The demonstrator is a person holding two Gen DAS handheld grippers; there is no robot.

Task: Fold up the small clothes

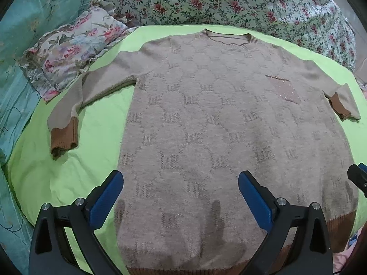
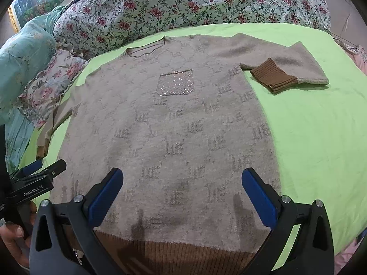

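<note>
A beige knit sweater (image 1: pixel 206 114) with brown cuffs and hem lies flat, front up, on a green sheet (image 1: pixel 57 171). It also shows in the right wrist view (image 2: pixel 172 126), with a sparkly chest pocket (image 2: pixel 175 82). Its left sleeve (image 1: pixel 68 114) stretches out to the side; its right sleeve (image 2: pixel 286 66) is folded back, cuff toward the body. My left gripper (image 1: pixel 181 188) is open above the lower left part of the sweater. My right gripper (image 2: pixel 182 183) is open above the hem. Neither holds anything.
A floral quilt (image 1: pixel 229 2) is piled along the far edge of the sheet. A floral ruffled pillow (image 1: pixel 68 52) and a teal cover (image 1: pixel 23 34) lie at the far left. The left gripper shows at the left edge of the right wrist view (image 2: pixel 36 178).
</note>
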